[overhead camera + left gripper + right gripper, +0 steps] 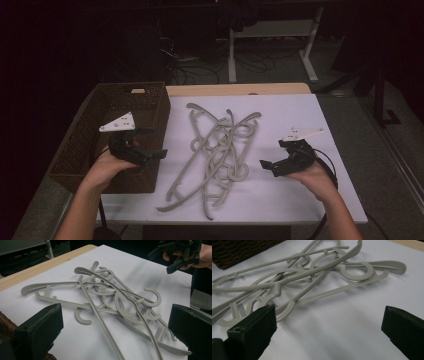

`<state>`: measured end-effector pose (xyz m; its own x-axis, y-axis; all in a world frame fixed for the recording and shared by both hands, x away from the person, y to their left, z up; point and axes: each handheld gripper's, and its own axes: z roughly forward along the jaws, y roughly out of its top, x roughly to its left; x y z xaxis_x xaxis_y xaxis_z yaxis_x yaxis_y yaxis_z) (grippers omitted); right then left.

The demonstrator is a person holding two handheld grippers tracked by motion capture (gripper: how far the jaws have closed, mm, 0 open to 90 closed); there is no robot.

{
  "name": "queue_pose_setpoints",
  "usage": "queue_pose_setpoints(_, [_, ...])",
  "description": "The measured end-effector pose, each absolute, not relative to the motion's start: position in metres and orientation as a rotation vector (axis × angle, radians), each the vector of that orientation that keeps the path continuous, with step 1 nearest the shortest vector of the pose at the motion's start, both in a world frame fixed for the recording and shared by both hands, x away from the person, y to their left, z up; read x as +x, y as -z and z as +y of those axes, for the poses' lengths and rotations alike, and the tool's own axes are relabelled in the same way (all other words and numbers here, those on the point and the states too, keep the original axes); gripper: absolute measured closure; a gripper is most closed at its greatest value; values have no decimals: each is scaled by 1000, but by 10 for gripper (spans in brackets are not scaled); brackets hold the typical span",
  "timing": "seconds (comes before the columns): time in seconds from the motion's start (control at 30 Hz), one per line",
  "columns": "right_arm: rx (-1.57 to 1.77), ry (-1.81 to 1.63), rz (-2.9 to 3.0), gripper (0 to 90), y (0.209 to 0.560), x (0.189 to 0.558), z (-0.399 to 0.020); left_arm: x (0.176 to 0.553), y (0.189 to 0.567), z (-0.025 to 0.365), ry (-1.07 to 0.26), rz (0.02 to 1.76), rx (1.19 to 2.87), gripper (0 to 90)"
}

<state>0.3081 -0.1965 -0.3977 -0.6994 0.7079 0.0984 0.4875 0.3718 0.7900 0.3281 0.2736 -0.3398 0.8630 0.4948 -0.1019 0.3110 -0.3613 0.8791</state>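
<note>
A tangled pile of several grey plastic hangers [216, 150] lies in the middle of a white sheet [292, 112]. My left gripper [156, 142] is held over the right wall of a brown wicker basket [150, 94], left of the pile, its jaws wide apart and empty. To the right of the pile my right gripper [271, 153] hovers low over the sheet, open with nothing between its jaws. The left gripper view looks across the hangers [110, 292] toward the right gripper [161, 262]. In the right gripper view the hangers [294, 277] lie just ahead of the black jaws.
The basket [237, 250] takes up the table's left side. A wooden table edge [240, 89] shows behind the sheet. Beyond it, white desk legs [310, 55] and cables lie on a dark floor. Bare sheet extends right of and in front of the pile.
</note>
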Motion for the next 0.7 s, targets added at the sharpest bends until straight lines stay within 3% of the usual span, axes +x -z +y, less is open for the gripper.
queue_pose_setpoints(0.7, [1084,-1247,2376,0,403,312,-201,319,336,241,-169,559,1981,0])
